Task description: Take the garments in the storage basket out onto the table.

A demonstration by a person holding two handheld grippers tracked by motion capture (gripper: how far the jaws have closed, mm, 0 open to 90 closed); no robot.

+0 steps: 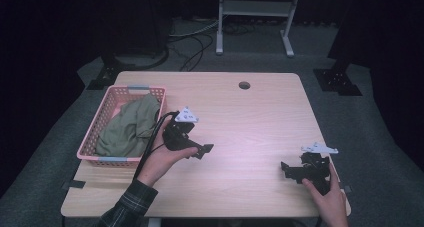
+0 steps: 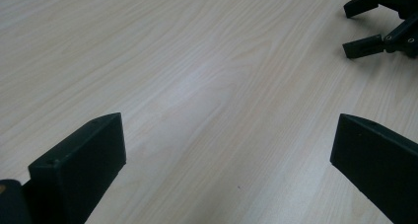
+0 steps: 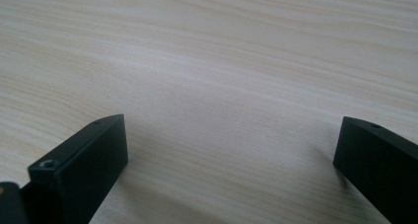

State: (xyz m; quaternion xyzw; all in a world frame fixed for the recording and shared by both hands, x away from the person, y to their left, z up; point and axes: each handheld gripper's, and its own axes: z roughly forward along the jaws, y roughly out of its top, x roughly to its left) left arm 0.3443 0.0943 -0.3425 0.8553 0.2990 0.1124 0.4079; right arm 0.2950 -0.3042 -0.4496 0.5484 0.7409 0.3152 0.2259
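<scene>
Two grippers: one in each of the person's hands, both over bare wood, well apart from each other.
Table (image 1: 250,117): light wood-grain top with a round cable hole (image 1: 244,85) near its far edge; grey carpet around it.
Basket (image 1: 95,137): pink plastic, latticed walls, standing at the table's left side with its near end close to the left forearm.
Cloth (image 1: 131,127): olive-green garment, crumpled, lying inside the basket; one fold rises against the basket's right rim.
Left gripper (image 1: 199,149): held in the left hand (image 1: 162,159) just right of the basket, near it but apart from the cloth; grey three-cornered plate on top, black cable trailing back over the wrist. In the left gripper view (image 2: 226,150) its jaws stand wide apart with nothing but tabletop between them.
Right gripper (image 1: 290,169): low at the table's near right corner, the right hand (image 1: 327,199) behind it, grey plate on top. In the right gripper view (image 3: 229,150) its jaws are spread wide, nothing between them but wood grain. It also appears at the upper right of the left gripper view (image 2: 379,24), its two black jaws parted.
Sleeve (image 1: 125,207): dark plaid, on the left forearm at the near edge.
Frame legs (image 1: 252,22): white metal, on the floor beyond the table.
</scene>
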